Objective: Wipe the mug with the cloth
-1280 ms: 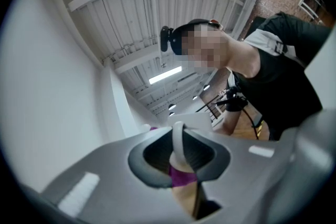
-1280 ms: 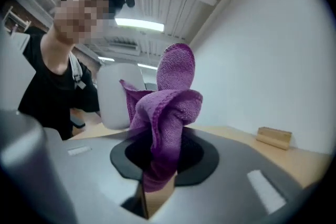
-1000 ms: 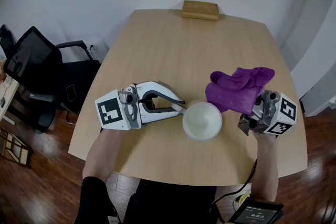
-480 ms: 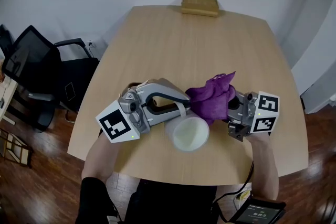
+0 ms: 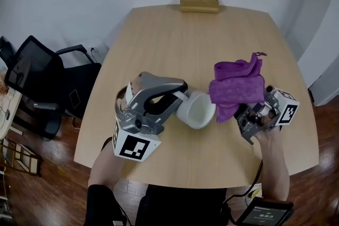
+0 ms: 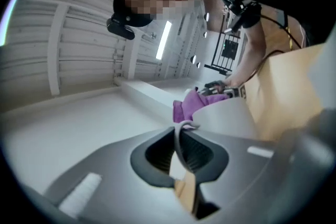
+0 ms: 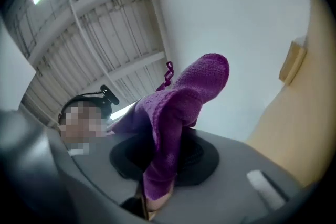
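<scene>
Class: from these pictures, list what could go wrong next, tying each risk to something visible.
1. The left hand-held gripper, whose jaws have just been closing, pinches only the thin handle of the tilted white mug. Wiping pressure could twist it loose over the light wooden table.
2. The right hand-held gripper clamps just one end of the purple knitted cloth. The loose bulk may flop aside or slip out.

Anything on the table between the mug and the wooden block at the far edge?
No. The head view shows only bare table between the mug and the wooden block.
</scene>
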### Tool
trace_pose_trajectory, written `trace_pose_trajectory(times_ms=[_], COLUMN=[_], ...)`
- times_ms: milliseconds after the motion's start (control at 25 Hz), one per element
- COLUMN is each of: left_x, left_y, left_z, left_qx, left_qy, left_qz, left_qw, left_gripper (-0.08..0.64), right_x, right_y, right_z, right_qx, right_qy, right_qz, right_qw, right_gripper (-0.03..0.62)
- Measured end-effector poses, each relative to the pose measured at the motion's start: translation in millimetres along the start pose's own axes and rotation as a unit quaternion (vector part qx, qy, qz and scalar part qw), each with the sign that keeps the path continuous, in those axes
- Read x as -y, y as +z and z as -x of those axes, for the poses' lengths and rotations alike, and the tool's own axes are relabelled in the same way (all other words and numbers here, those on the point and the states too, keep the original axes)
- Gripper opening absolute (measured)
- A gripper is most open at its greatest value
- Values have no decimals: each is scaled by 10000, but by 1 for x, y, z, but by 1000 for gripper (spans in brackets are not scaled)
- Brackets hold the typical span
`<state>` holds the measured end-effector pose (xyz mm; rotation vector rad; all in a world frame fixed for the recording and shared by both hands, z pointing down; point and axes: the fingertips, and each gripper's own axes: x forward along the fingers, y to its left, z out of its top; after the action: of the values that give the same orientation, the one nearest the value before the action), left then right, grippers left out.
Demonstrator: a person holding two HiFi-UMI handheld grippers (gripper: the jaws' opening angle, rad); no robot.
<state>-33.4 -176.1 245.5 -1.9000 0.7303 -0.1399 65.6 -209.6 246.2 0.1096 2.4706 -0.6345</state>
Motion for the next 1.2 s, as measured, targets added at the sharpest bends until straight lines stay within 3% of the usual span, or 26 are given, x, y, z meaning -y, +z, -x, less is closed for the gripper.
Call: trace_pose_trajectory(times_ms=[160, 400, 600, 800, 880, 1040, 1120, 1200], left_x=[-1, 3, 3, 2, 2, 2, 2, 2], left_y=[4, 6, 13, 15, 15, 17, 17, 17], left_z=[0, 3, 4, 5, 6, 5, 5, 5], left_qx=[100, 390, 577, 658, 695, 779, 785, 770], left_qy=[135, 118, 150, 129, 101, 54, 49, 73], left_qz=[134, 901, 1133, 1256, 1305, 1324, 1303, 1292], left_qw=[9998, 9951, 9918, 9898, 9890, 9881, 9884, 9886], left_gripper=[40, 40, 38, 38, 38, 40, 40, 40], right_x=[8, 12, 14, 38, 46, 69, 63, 43], right_y=[-29, -14, -48, -62, -68, -78, -60, -27], right_z=[-10, 3, -9, -7, -7, 1, 5, 9], right_qx=[-155, 537, -69, -378, -665, -1424, -1145, -373], right_qy=[46, -84, -133, -781, -1169, -2160, -2104, -1517], right_qz=[-484, -709, -713, -590, -305, 377, 404, 236], right_qw=[9987, 9960, 9973, 9945, 9905, 9652, 9700, 9874], right_gripper=[78, 78, 78, 77, 77, 78, 78, 78])
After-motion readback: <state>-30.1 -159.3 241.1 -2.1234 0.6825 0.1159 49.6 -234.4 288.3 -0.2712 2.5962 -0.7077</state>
